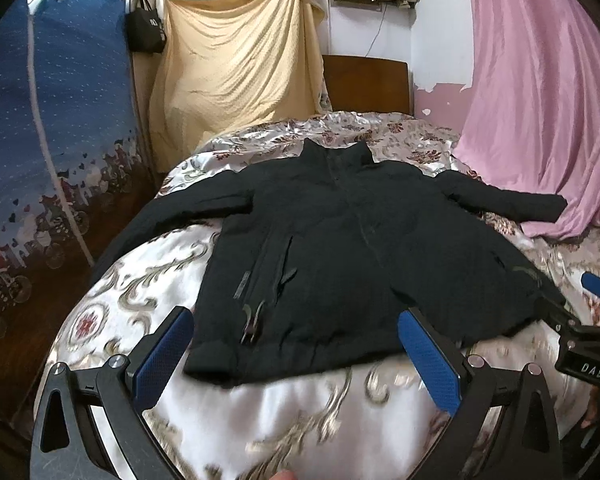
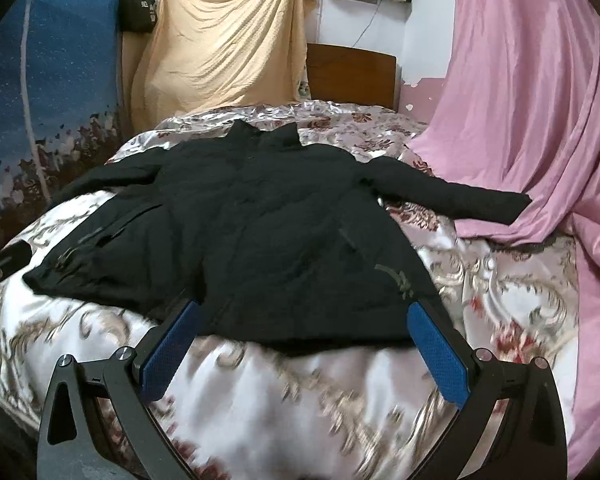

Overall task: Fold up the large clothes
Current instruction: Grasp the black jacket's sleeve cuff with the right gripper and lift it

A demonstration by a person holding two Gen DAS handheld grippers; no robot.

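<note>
- left gripper (image 1: pixel 294 354): fingers spread wide, holding nothing, hovering over the bed's near edge just short of the jacket hem.
- right gripper (image 2: pixel 306 348): same, fingers apart and empty, tips about level with the hem at its right half. Also visible at the right border of the left wrist view.
- bedspread (image 2: pixel 300 408): shiny floral satin, looks slick; judgement: jacket may slide on it when dragged, handy for squaring up, bad for holding a fold.
- black jacket (image 1: pixel 340 240): lies flat, front up, zipped, mid-bed; hem toward the near edge, collar toward the headboard (image 1: pixel 366 82), both sleeves spread out sideways.
- Handling, judged: padded, soft, bulky, moderately heavy for cloth; folds will spring back. Pinch through the full thickness at hem corners or cuffs, not surface fabric only.
- left sleeve (image 1: pixel 172 210): runs to the bed's left edge, cuff appears to droop over it.
- right sleeve (image 1: pixel 504 200): cuff rests on the pink drape (image 1: pixel 540 120) at the right edge.
- Room: bare spread between hem and near edge; tight at both sides, blue patterned panel (image 1: pixel 52 120) left, drape right.
</note>
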